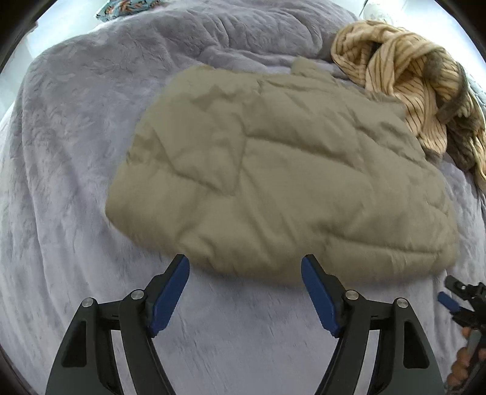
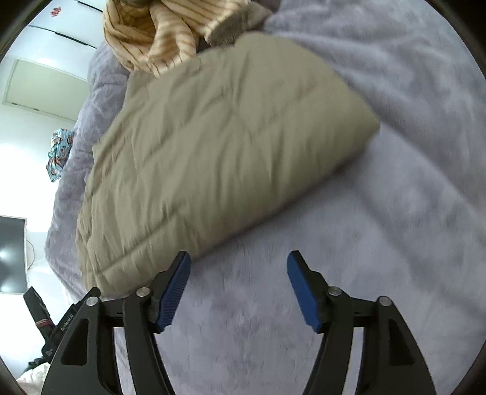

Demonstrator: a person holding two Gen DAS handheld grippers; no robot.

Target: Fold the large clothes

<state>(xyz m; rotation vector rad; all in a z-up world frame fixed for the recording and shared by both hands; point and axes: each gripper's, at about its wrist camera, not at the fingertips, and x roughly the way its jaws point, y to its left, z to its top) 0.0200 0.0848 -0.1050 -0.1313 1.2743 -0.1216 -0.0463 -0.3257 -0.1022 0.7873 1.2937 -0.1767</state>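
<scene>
Item 1, nearest: my left gripper [image 1: 245, 262], jaws apart, nothing between the blue pads [image 1: 170, 291]; bare bedding shows in the gap. Tips sit just short of the near edge of the folded garment.

Item 2: my right gripper [image 2: 238, 261], jaws likewise apart and empty, over plain blanket, its left pad close beside the garment's lower edge. From the left wrist view it shows at the far right, in a hand [image 1: 463, 361].

Item 3: grey plush blanket [image 1: 60, 182], covering the bed, soft and rumpled.

Item 4: khaki quilted jacket [image 1: 273, 170], the task's piece, lying in the middle of the blanket as a thick folded bundle, released by both tools.

Item 5, beyond: striped tan garment [image 1: 404, 76], heaped unfolded, touching the far corner of the jacket.

Item 6, farthest: patterned cloth [image 1: 127, 9] at the bed's edge.

Risks, by my judgement: the puffy filling may spring the fold open now that nothing pins it. Dragging the striped heap out could catch the jacket's corner and pull the bundle askew. The plush gives little firm ground for pressing creases.
</scene>
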